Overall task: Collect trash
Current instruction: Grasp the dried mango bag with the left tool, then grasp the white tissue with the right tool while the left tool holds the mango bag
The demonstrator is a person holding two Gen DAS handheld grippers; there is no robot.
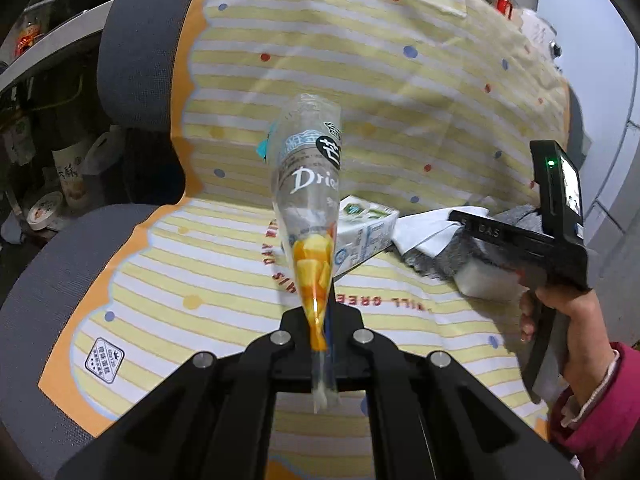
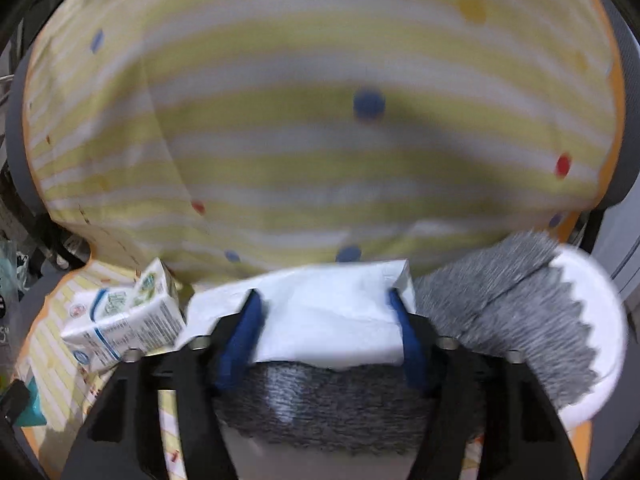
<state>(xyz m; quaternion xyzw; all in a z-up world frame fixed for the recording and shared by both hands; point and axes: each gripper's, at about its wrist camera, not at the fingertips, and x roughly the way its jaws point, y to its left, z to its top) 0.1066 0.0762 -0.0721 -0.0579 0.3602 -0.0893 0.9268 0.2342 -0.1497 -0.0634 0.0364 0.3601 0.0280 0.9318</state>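
Striped, dotted cloth [image 1: 400, 80] covers the chair seat. From the left wrist: the left gripper [image 1: 320, 344] is clamped on a dried-mango bag [image 1: 308, 200], lifted clear, a milk carton [image 1: 366, 232] lying behind it. From the right wrist: the right gripper [image 2: 326, 336] stands wide around a white tissue [image 2: 328, 312] on grey fabric [image 2: 500, 308]. Next, I'd say: close and lift.

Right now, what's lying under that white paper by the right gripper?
The white paper rests on a grey-and-white knitted cloth, between the open right gripper fingers. Whatever lies beneath that cloth is hidden.
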